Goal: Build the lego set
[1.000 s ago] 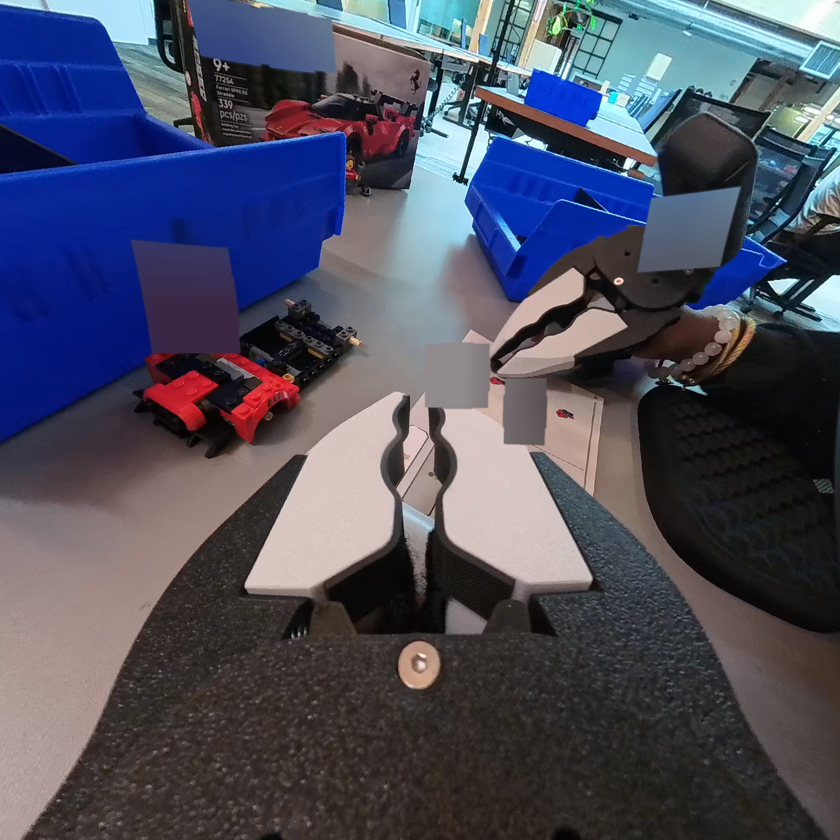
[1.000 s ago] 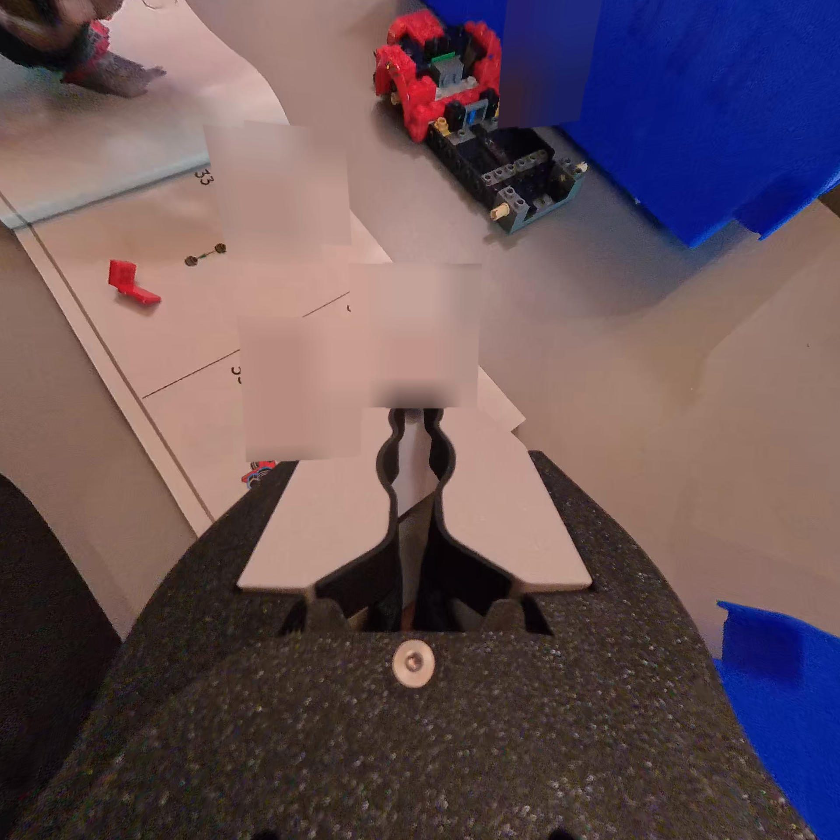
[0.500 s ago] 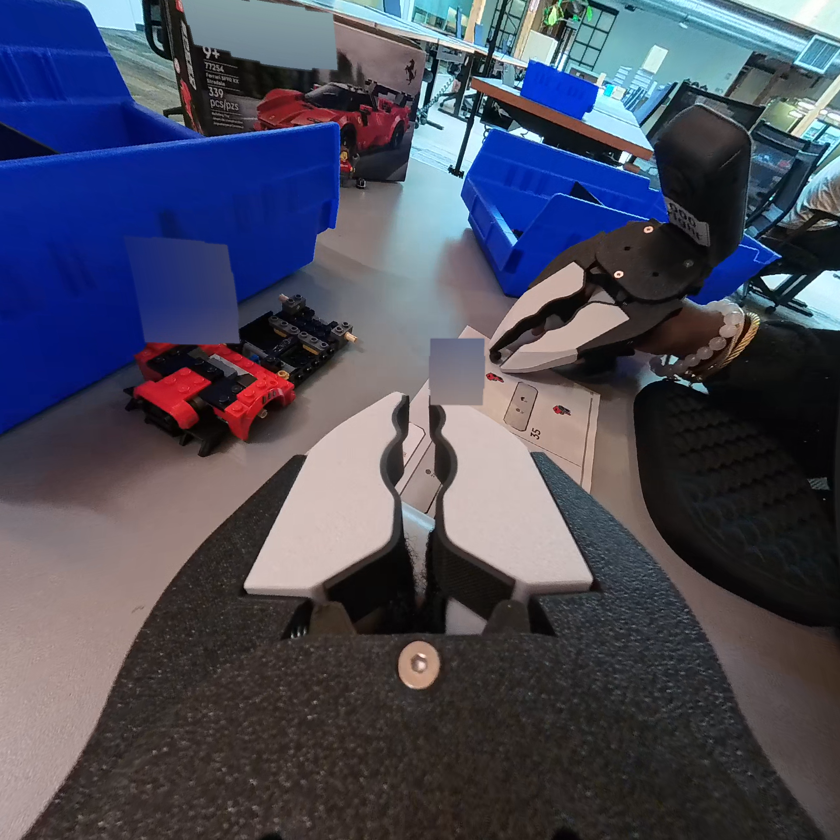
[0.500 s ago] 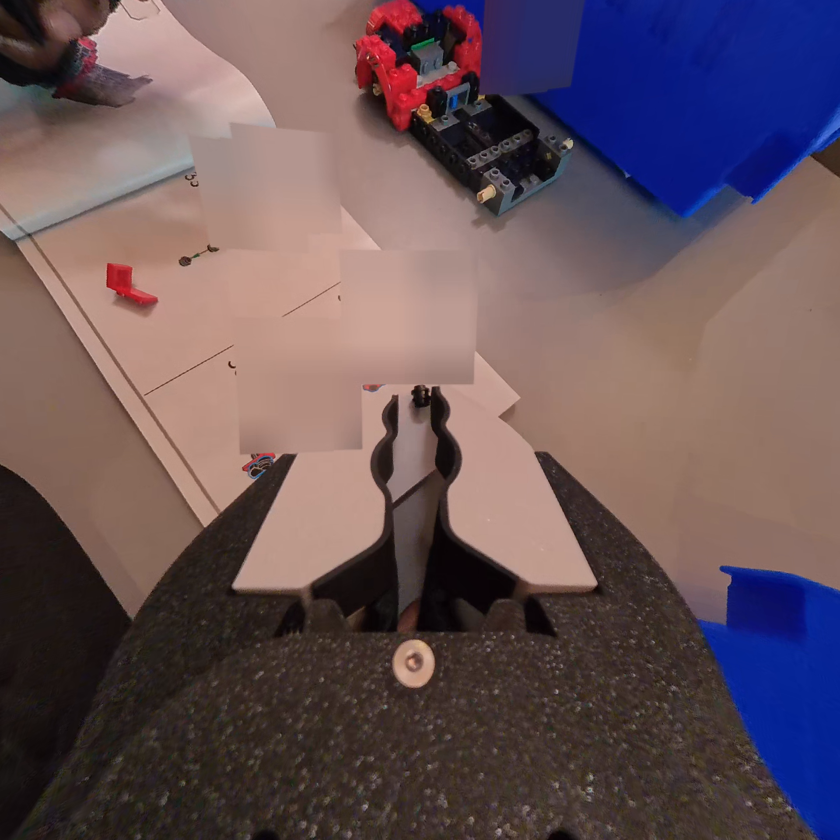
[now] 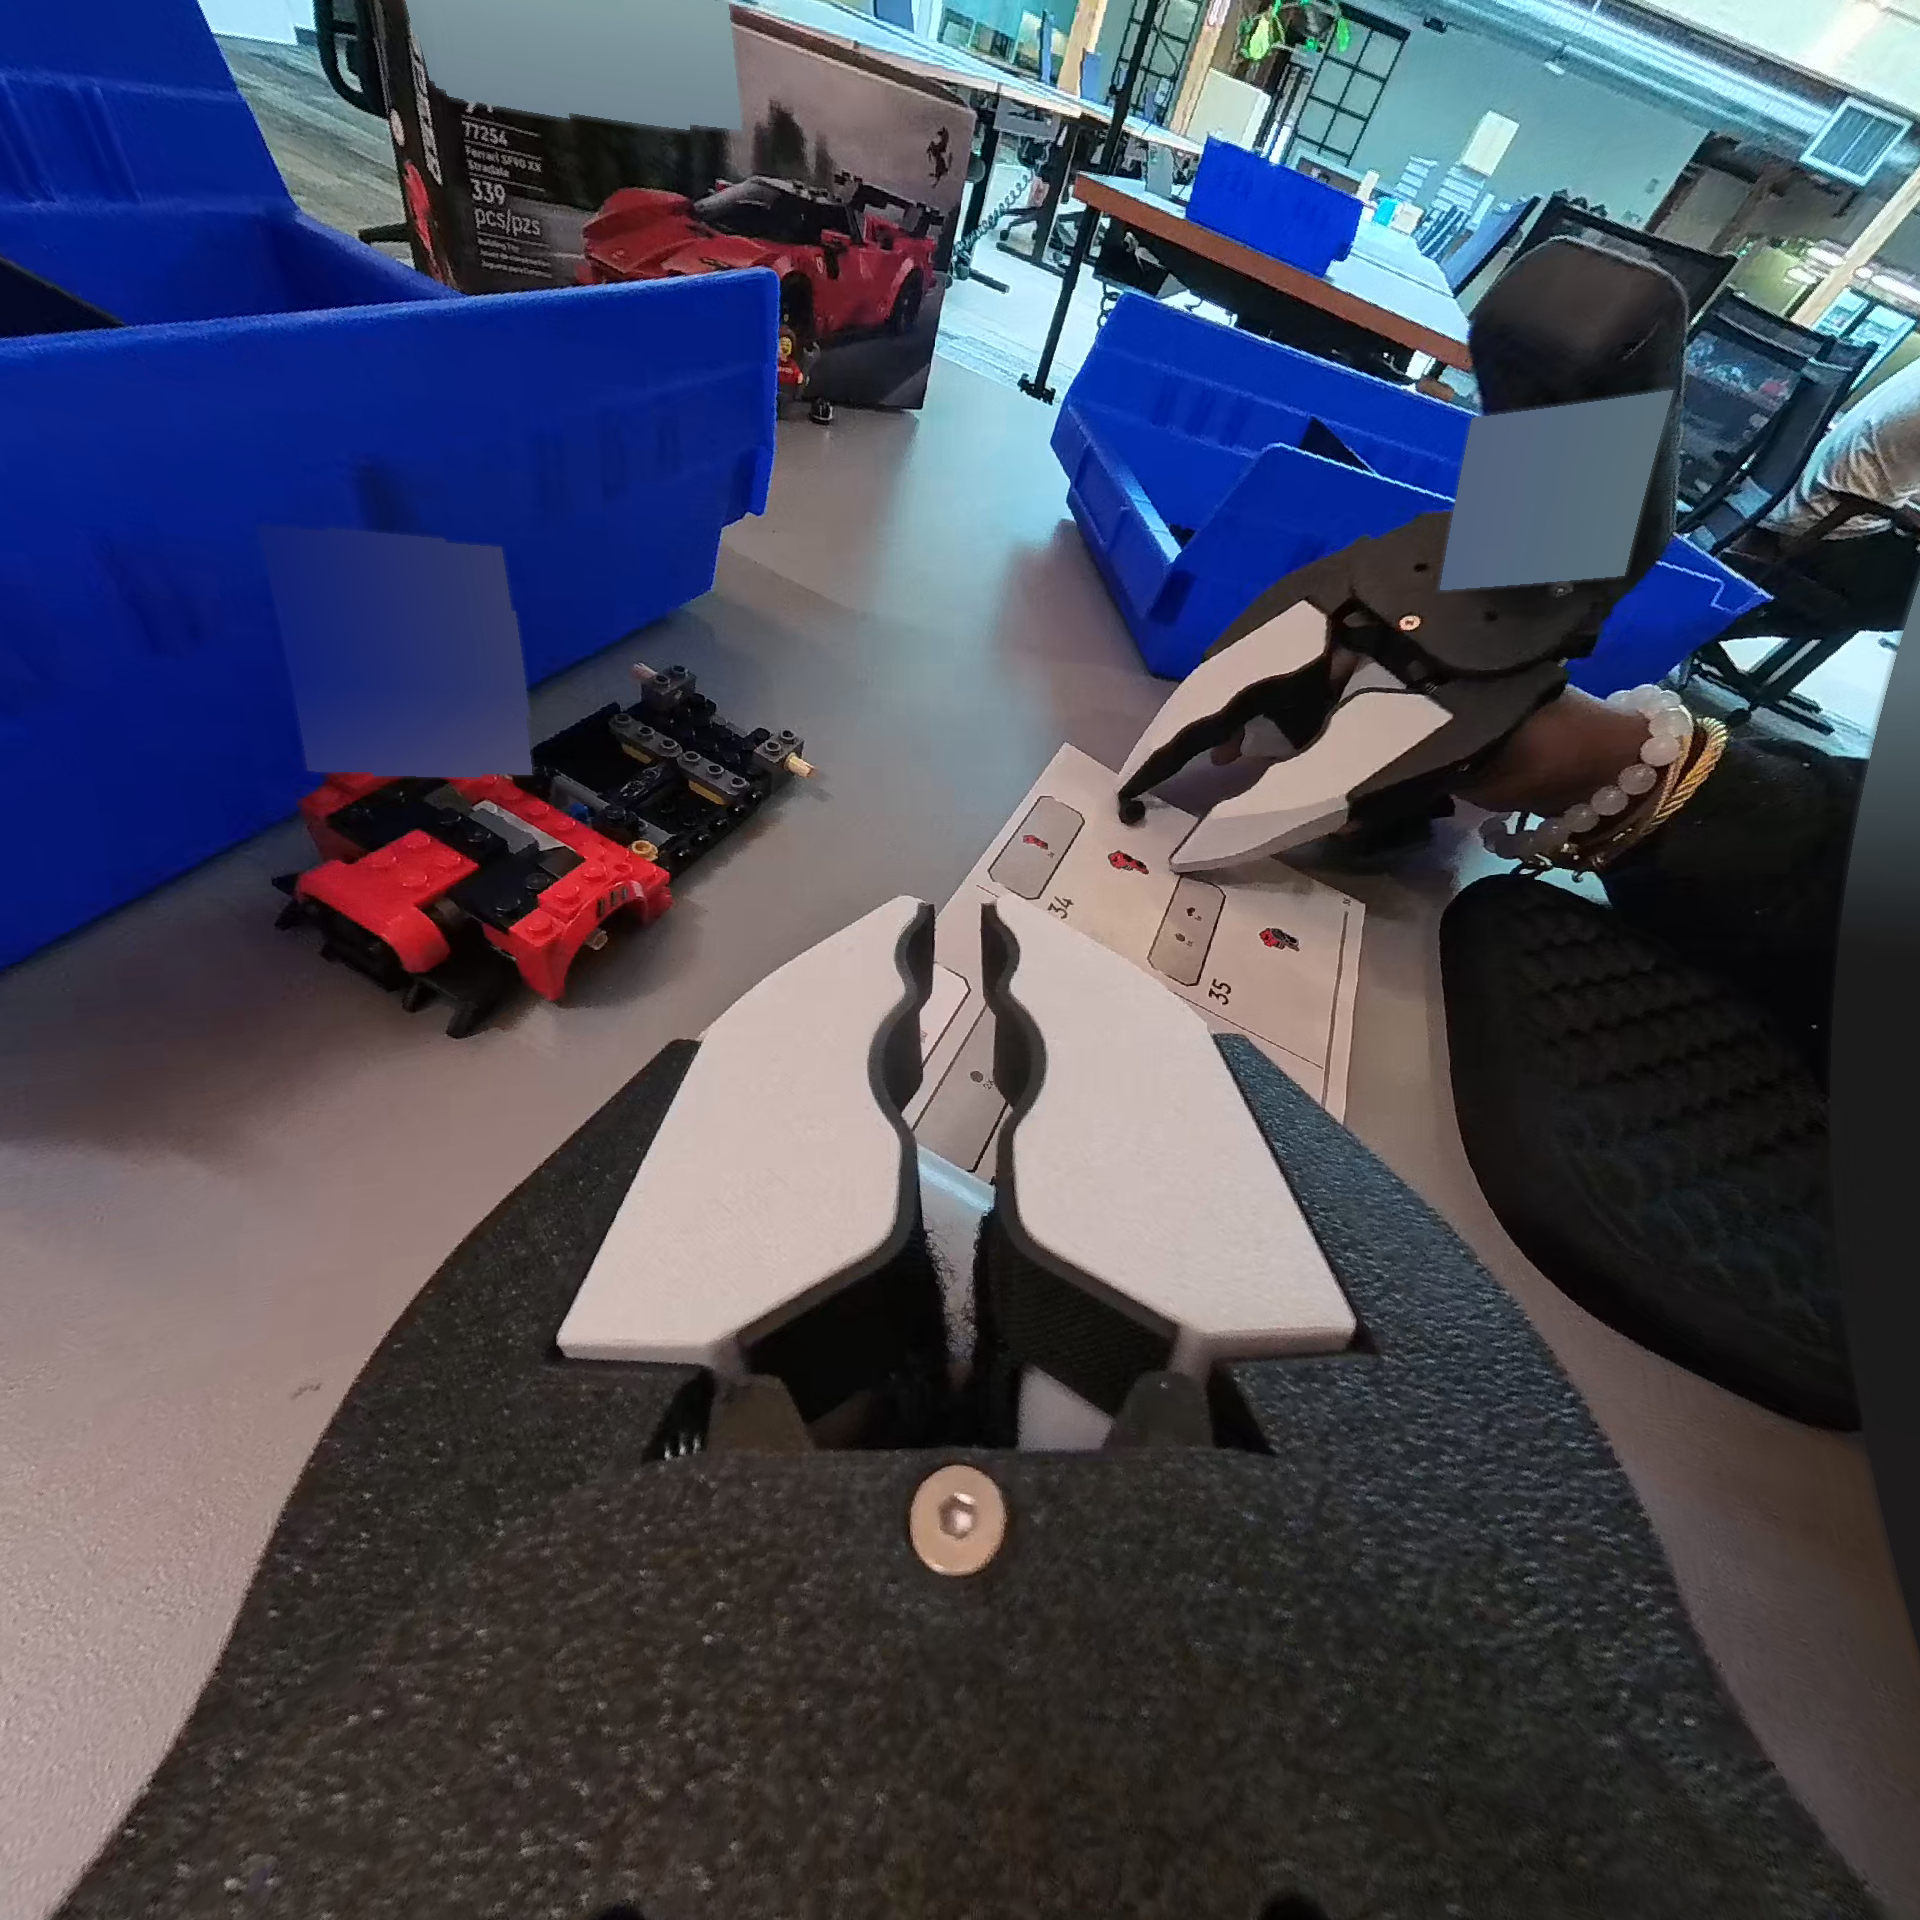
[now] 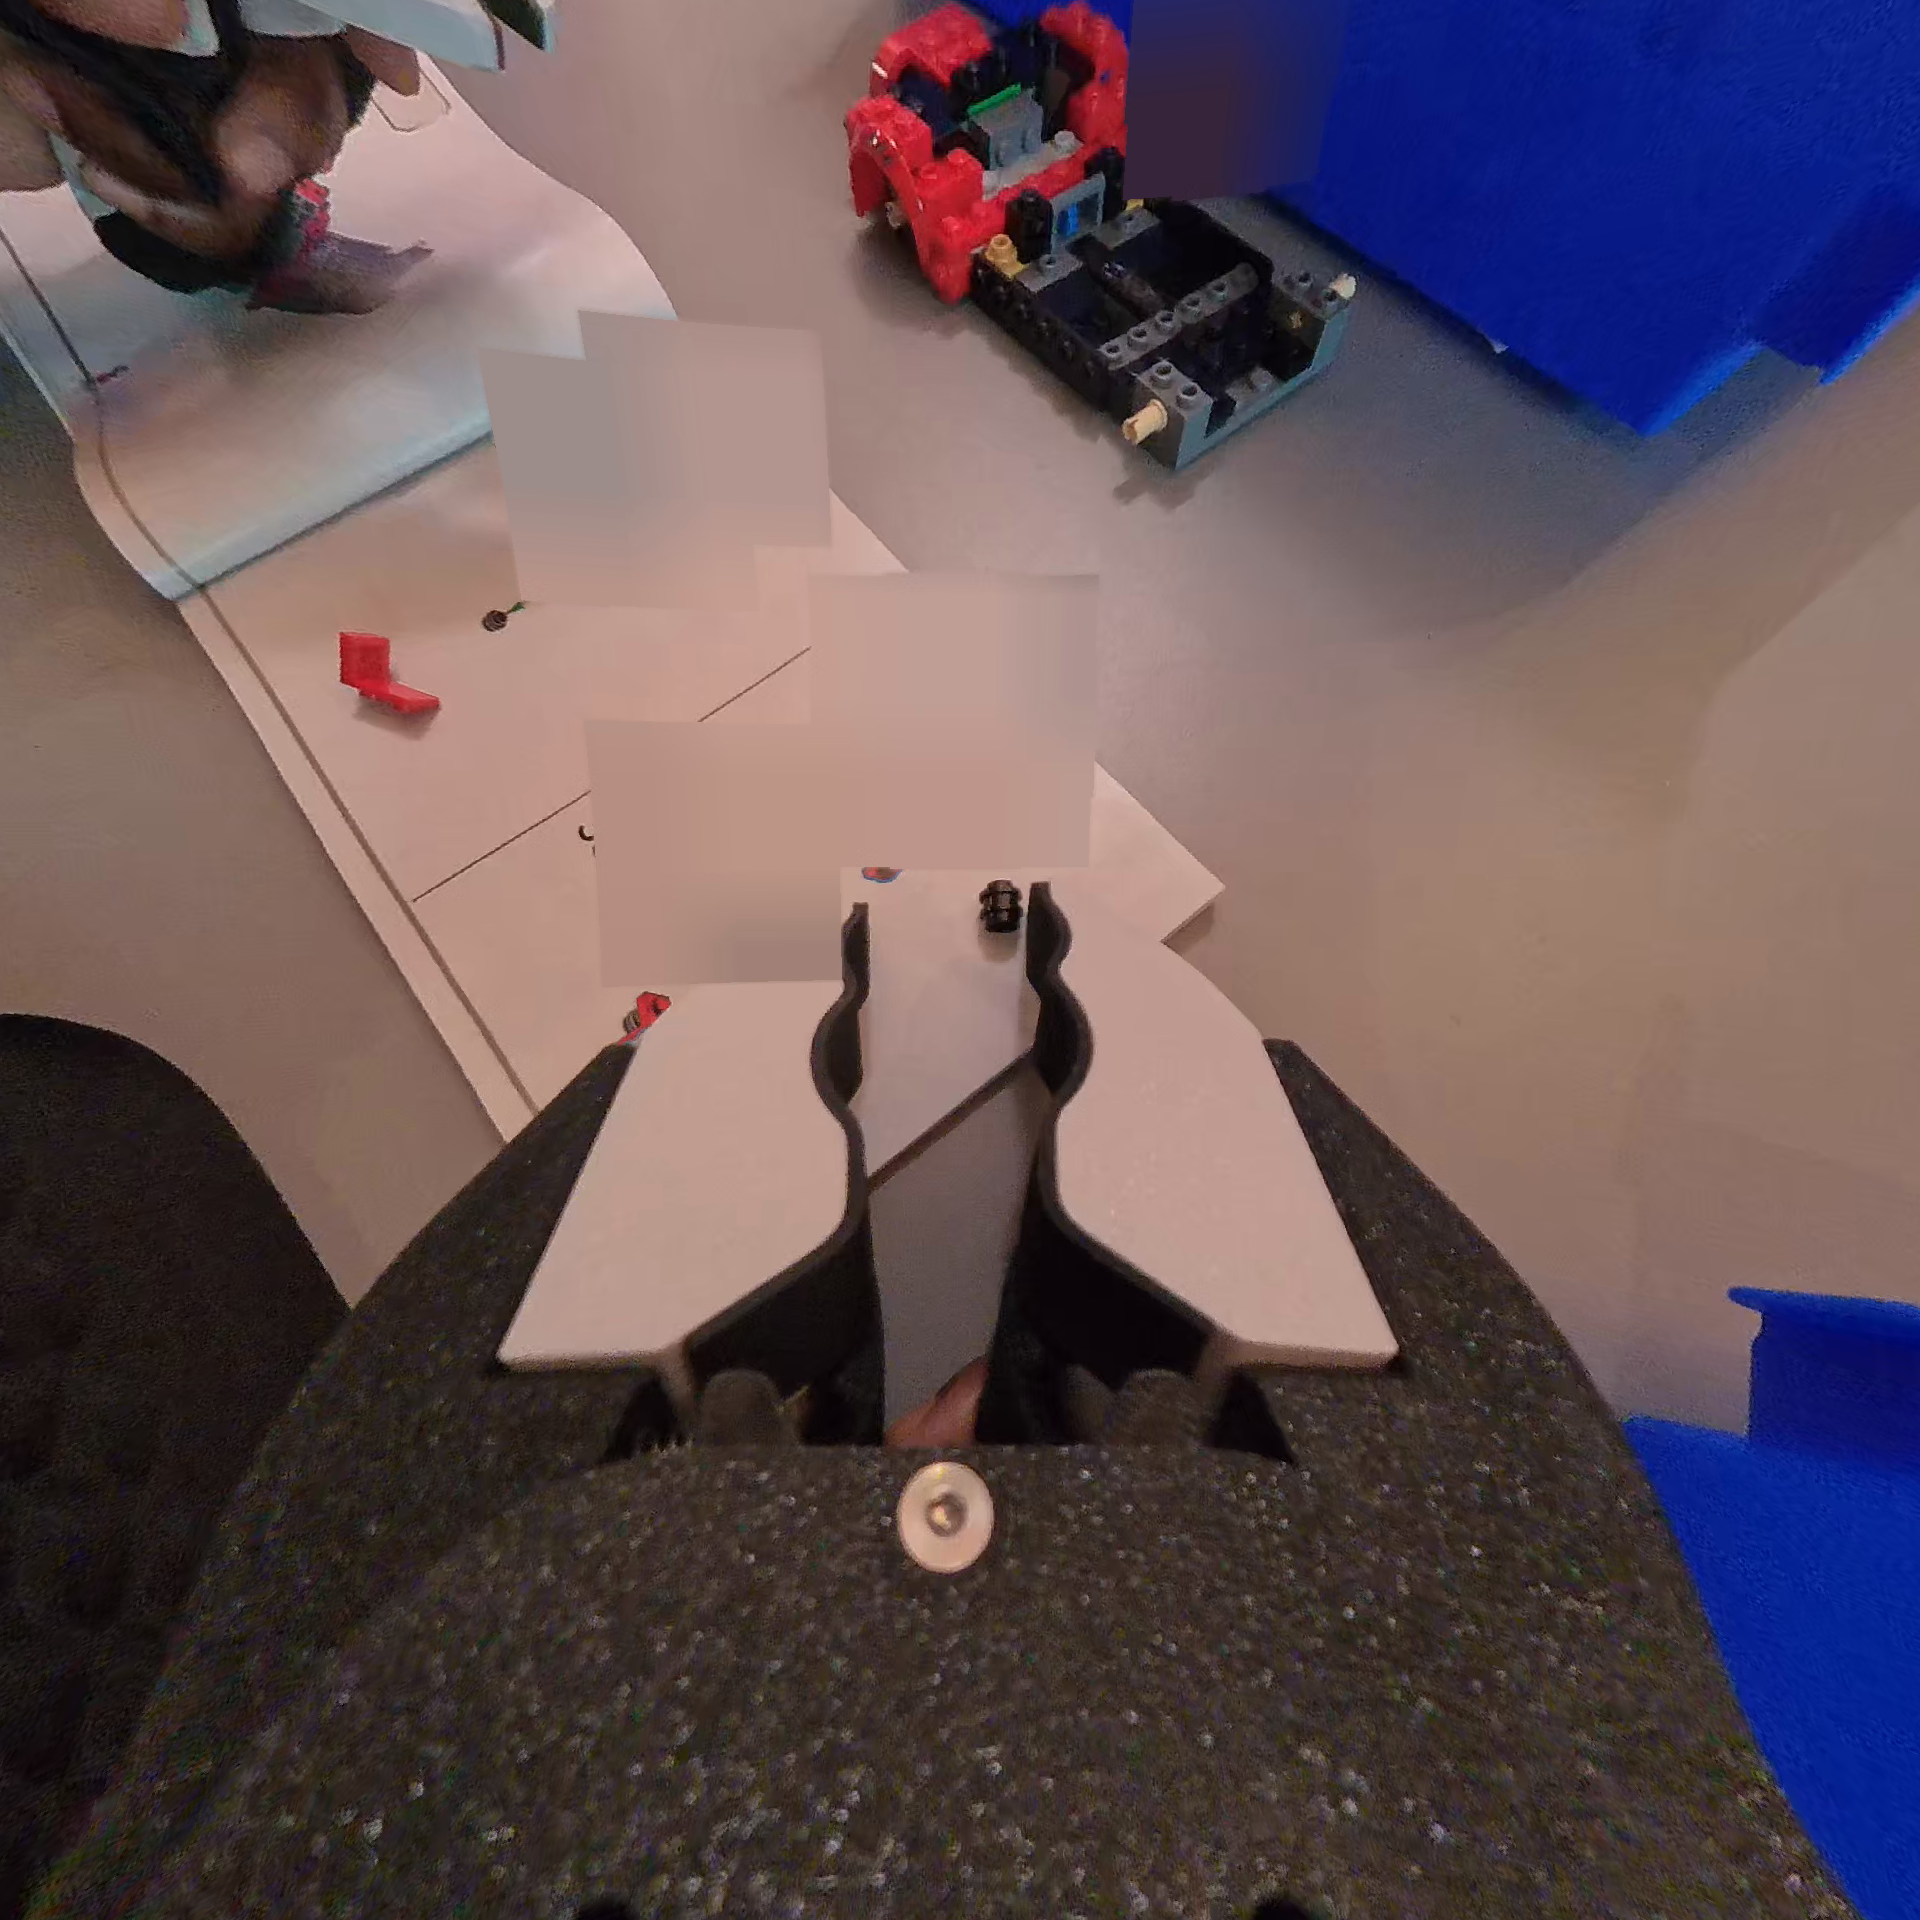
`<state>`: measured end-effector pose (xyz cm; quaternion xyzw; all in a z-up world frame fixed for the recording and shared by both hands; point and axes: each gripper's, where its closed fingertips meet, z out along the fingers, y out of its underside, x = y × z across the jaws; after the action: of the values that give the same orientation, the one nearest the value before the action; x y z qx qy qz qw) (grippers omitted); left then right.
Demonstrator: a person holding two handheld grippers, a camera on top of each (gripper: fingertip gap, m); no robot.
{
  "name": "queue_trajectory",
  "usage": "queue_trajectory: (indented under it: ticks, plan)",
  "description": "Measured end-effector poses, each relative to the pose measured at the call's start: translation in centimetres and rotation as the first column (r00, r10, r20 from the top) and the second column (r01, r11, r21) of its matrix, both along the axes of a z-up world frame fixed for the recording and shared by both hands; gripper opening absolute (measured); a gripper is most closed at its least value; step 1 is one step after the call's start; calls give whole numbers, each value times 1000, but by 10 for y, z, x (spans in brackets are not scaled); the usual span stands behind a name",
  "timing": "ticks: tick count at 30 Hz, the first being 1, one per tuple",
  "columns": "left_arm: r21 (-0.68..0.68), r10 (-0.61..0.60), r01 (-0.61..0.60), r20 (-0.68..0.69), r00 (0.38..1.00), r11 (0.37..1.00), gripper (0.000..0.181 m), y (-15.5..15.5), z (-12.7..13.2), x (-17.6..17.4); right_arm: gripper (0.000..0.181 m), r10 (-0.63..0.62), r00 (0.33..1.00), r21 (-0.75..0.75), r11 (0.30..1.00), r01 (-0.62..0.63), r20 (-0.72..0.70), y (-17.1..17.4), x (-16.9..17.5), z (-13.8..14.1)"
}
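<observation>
Black textured gripper (image 5: pixel 956 914), grey fingers (image 5: pixel 790 1122), silver screw (image 5: pixel 957 1521).

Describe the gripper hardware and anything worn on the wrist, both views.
Both match. The left gripper and right gripper have pale grey flat fingers with black wavy inner edges, set in a black grainy body with one silver screw. Seen from the left wrist view, the right one has a tall black housing on top. A white bead bracelet, gold bangle and dark sleeve are worn at that wrist.

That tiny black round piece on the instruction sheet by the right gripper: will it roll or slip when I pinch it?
The black round piece looks cylindrical, so a nudge would probably roll it across the smooth instruction sheet. It is far smaller than the right gripper fingers, so it may squirt out unless centred. Probably very light.
</observation>
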<state>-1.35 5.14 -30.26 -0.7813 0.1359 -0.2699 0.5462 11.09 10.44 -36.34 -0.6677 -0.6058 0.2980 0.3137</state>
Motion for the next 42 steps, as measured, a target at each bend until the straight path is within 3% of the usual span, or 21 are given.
queue_trajectory:
  ticks: [12,17,29,42]
  plan:
    - [-7,-9,9,-3,1000,1000,8,-1,-1,1,32,26,1000,0,1000,-26,-1,-4,0,0]
    - [-8,-10,10,-4,1000,1000,8,-1,-1,1,22,49,999,5,999,-49,10,-7,0,-1]
    - [-12,-12,12,-3,1000,1000,8,0,-2,2,28,58,998,-11,998,-58,2,-8,0,-1]
    - [-6,7,-7,15,1000,1000,8,1,0,-2,28,47,994,-37,998,-51,-103,-6,1,14]
